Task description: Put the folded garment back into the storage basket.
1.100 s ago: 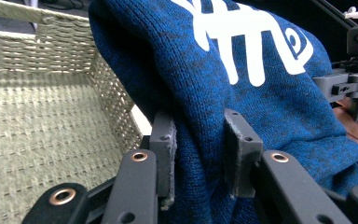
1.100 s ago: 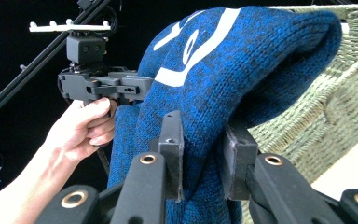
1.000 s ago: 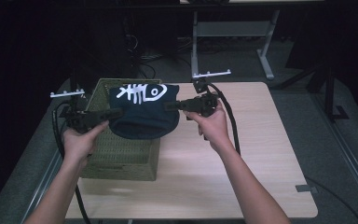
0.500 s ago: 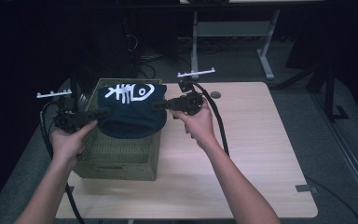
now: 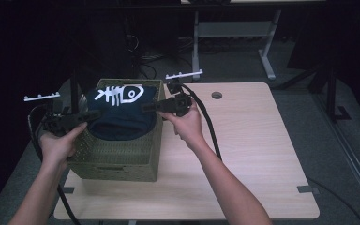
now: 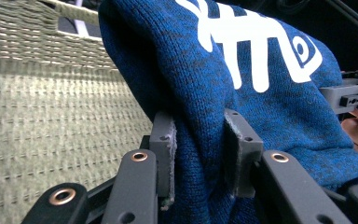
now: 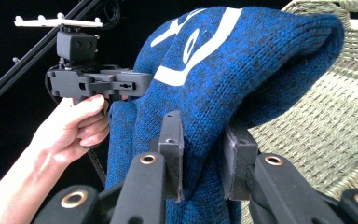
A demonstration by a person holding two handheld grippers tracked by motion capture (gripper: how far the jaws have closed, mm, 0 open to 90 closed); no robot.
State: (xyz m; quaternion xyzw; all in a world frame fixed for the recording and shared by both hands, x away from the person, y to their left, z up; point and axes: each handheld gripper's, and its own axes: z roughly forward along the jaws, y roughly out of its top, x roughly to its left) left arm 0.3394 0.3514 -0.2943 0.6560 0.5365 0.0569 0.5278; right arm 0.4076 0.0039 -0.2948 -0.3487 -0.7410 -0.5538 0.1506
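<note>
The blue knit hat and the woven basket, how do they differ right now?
The blue knit hat is soft dark-blue knit with a white fish-skeleton design; the woven basket is stiff, plain olive weave. The hat is held up, pinched by the left claw and right claw; the basket rests on the table. The hat hangs over the basket's opening.

High view sits above the table (image 5: 243,154) looking forward and down. Both gripper views are super close to the blue beanie (image 6: 261,93), facing it from opposite sides; all three share it and the woven basket (image 5: 122,154).
</note>
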